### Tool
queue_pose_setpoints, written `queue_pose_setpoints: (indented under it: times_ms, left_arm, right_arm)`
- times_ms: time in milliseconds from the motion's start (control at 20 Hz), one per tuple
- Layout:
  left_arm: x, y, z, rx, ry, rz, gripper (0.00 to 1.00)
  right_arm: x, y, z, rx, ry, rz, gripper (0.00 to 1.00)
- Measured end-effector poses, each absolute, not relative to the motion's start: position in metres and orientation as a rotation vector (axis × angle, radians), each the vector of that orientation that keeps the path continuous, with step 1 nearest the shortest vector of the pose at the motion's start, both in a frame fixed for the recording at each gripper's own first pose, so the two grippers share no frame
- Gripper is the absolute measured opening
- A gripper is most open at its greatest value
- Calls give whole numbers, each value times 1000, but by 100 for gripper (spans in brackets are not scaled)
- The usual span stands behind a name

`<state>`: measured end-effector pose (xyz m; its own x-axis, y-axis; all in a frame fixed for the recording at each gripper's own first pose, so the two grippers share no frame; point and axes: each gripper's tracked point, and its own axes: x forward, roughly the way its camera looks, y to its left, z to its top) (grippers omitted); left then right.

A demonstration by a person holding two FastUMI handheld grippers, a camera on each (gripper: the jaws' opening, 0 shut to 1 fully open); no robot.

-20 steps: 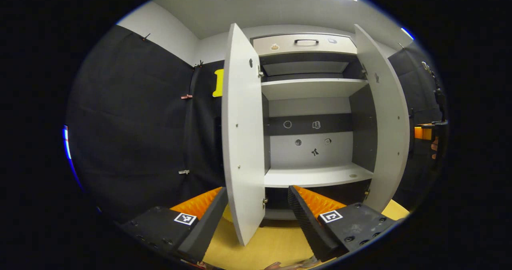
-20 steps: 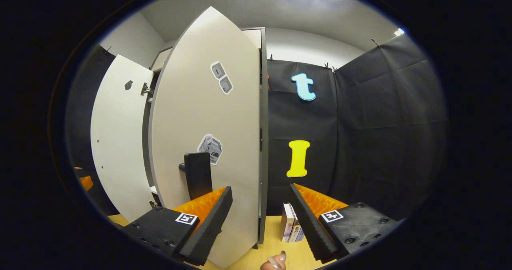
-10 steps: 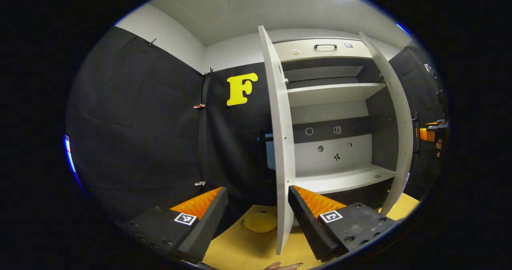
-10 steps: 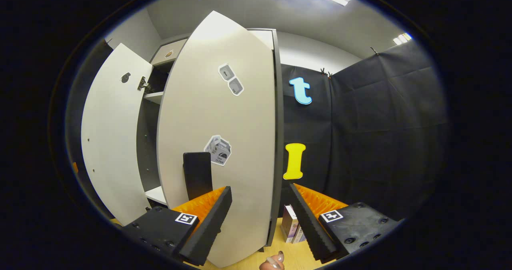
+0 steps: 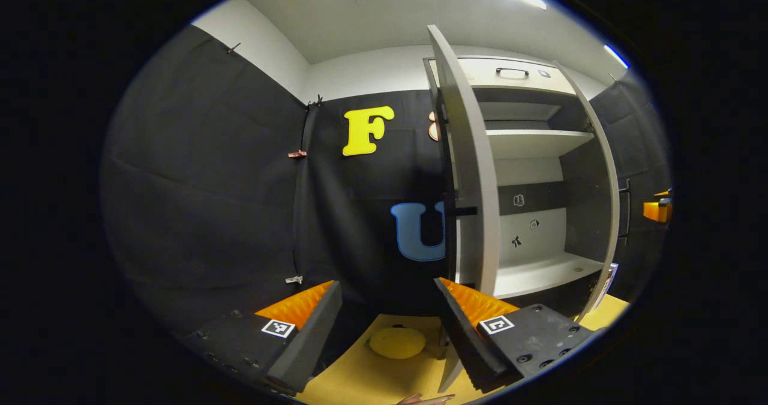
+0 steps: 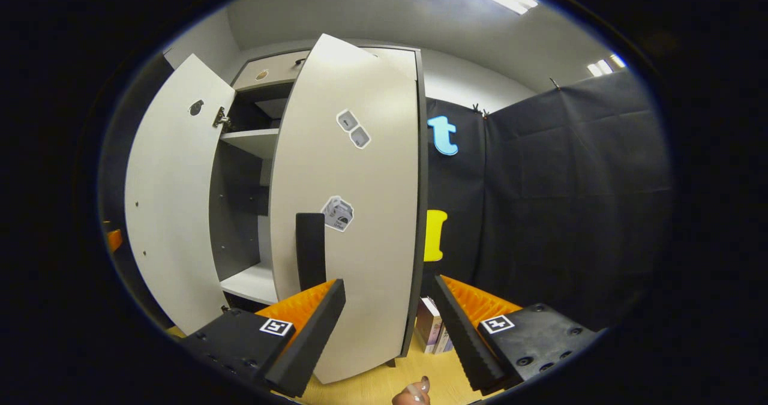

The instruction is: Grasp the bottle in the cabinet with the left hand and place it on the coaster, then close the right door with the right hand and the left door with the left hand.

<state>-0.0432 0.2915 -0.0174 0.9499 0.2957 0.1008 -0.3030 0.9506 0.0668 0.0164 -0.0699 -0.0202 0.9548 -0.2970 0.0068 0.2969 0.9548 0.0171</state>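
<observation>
Both tongs were open and held nothing. The left gripper (image 5: 387, 291) looked along the outer side of the left door (image 5: 474, 171), which stood edge-on to me, with the cabinet (image 5: 528, 144) open behind it. The coaster (image 5: 397, 342) lay on the table (image 5: 354, 378), near the foot of that door and between my left fingers as I saw it. Its top looked bare. I could not tell where the bottle was, so I could not confirm that first step.

The right gripper (image 6: 389, 288) faced the outer side of the right door (image 6: 354, 171), with its left finger just below the black handle (image 6: 310, 249). I could not tell whether it was touching the panel. By my reading, the right door was the step in hand and was still well short of shut.

I saw these risks:
- With the tongs spread, a finger could hook the handle during the push and drag the door back.
- A push near the hinge side would give little leverage, and the finger could slide off towards the books (image 6: 433, 333) beside the cabinet.
- Swinging the left door too soon might make the two free edges clash.
- A low sweep with the left gripper could knock the coaster out of place.
</observation>
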Motion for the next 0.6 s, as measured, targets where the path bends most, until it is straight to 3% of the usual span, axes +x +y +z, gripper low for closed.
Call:
queue_pose_setpoints:
  times_ms: [600]
  left_arm:
    - [25, 302, 1, 43, -127, 233, 91]
  right_arm:
    - [-1, -61, -32, 29, 32, -384, 97]
